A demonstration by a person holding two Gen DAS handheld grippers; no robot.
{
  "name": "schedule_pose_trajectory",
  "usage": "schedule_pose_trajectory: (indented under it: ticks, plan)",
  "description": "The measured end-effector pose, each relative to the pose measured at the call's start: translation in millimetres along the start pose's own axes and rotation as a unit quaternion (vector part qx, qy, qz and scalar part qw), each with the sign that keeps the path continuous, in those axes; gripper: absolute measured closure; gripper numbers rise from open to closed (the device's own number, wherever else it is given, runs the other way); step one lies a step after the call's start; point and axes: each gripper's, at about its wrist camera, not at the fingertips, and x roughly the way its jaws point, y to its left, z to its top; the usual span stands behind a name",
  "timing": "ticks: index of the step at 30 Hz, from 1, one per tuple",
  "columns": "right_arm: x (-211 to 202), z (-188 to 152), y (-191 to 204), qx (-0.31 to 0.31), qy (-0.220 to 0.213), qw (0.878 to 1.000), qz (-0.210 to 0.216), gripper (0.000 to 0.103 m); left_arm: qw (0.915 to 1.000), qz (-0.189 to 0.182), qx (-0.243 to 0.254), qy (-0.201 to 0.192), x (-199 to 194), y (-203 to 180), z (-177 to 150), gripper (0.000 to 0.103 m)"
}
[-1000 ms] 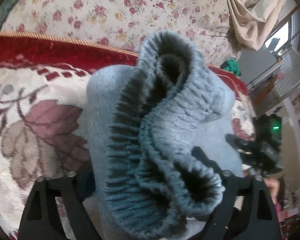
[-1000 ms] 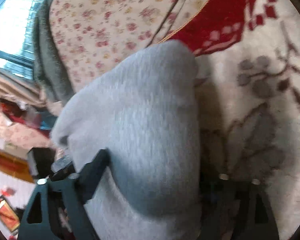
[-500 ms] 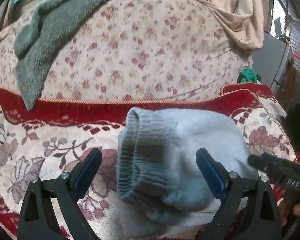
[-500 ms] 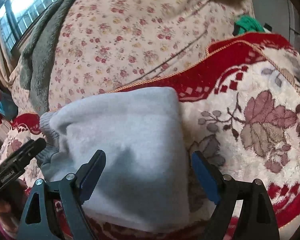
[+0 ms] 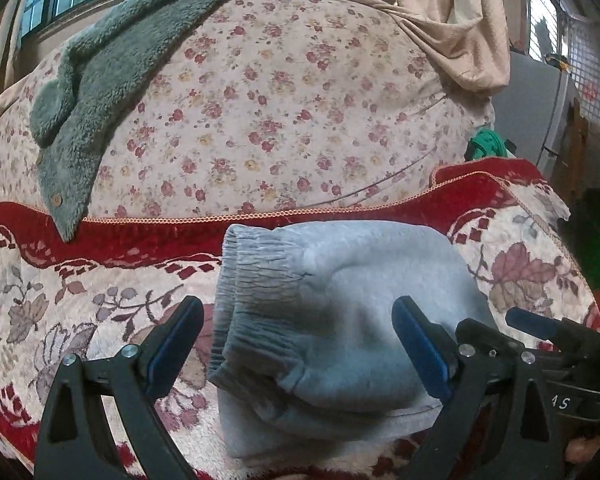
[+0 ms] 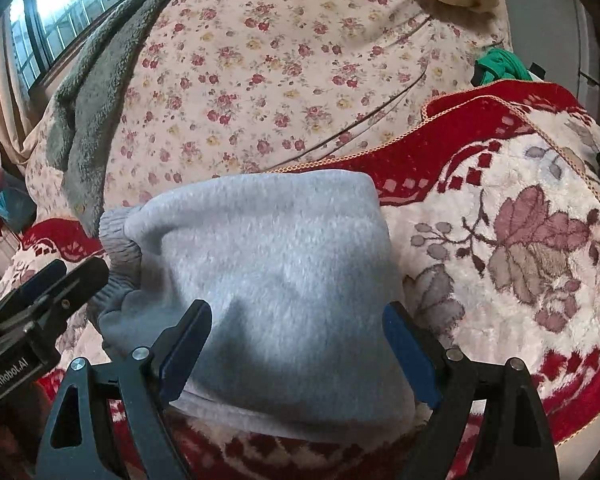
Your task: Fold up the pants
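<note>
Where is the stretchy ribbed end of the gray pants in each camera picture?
Left wrist view: the ribbed waistband runs down the left side of the folded gray pants, just left of centre.
Right wrist view: the ribbed waistband peeks out at the pants' far left edge, above the left gripper.
Shared landmark: the green cloth behind the red blanket's right corner.

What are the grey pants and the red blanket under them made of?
The pants look like soft, matte sweatshirt fleece, with a finely fuzzy surface and a ribbed, gathered elastic waistband. The blanket looks like thick plush pile, slightly shiny, with a woven-in leaf pattern and corded orange edging. Exact fibres can't be told.
</note>
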Motion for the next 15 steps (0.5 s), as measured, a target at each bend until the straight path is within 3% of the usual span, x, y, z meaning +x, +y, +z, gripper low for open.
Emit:
schedule_pose_trajectory:
  ticks: [15]
  plan:
    - [0.3,-0.3,0.1,0.002,0.004,1.0,0.007,0.012,1.0,0.005,0.003,0.002,1.8,-5.9,0.0,0.008]
